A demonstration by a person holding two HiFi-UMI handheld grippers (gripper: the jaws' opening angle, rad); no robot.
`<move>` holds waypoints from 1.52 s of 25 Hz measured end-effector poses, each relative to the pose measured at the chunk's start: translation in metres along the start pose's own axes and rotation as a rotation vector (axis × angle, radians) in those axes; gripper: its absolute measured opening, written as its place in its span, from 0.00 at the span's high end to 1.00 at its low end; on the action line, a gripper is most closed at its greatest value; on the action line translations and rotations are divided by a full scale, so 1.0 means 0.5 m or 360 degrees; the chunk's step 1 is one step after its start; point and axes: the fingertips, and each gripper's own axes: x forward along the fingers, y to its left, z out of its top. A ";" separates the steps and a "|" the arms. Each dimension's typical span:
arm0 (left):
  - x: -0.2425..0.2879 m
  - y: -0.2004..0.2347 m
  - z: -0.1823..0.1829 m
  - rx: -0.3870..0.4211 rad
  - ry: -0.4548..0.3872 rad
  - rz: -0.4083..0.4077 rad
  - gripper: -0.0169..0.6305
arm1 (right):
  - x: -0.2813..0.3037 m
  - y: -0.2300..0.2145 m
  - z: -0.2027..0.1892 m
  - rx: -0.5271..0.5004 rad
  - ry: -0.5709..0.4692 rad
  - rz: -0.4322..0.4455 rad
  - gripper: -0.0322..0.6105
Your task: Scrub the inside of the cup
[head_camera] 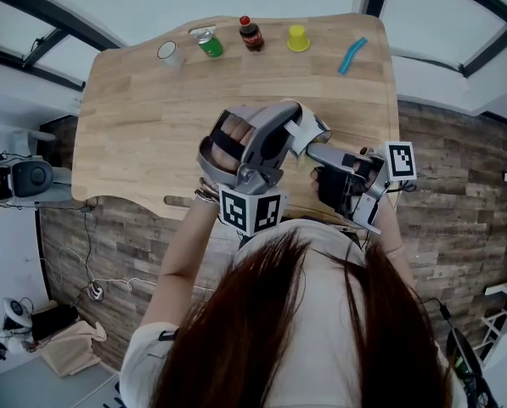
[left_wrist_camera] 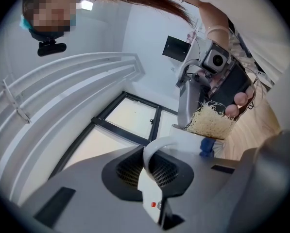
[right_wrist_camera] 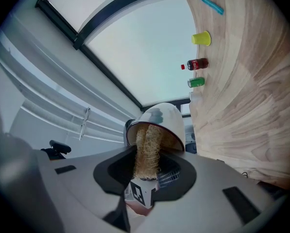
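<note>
Your head camera looks steeply down past your hair (head_camera: 278, 330) onto the wooden table (head_camera: 151, 117), with the left gripper (head_camera: 291, 133) and right gripper (head_camera: 323, 155) close beneath it. Your left gripper view sits right behind the cup (left_wrist_camera: 183, 136) handle and tilts up toward the windows (left_wrist_camera: 135, 113). Your right gripper view looks at close range along the loofah scrubber (right_wrist_camera: 147, 149) into the cup's mouth. It shares the yellow cup (right_wrist_camera: 201, 38), cola bottle (right_wrist_camera: 196, 64) and green can (right_wrist_camera: 196, 82) with the head view.

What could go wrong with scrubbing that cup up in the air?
The left tool grips the cup only by its thin handle, so a push from the scrubber could twist it loose. The cup hangs near the front edge of the table, so a drop might miss it.
</note>
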 end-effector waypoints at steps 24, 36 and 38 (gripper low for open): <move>-0.001 -0.011 -0.011 -0.0081 0.0004 -0.0124 0.94 | 0.006 0.008 -0.005 -0.0139 0.0070 -0.0098 0.79; 0.006 -0.035 -0.023 -0.0104 0.0035 -0.0297 0.94 | 0.011 -0.004 -0.018 -0.0468 0.0263 -0.0360 0.79; 0.006 -0.040 -0.024 -0.0098 0.0042 -0.0319 0.94 | 0.011 -0.006 -0.021 -0.0519 0.0294 -0.0397 0.79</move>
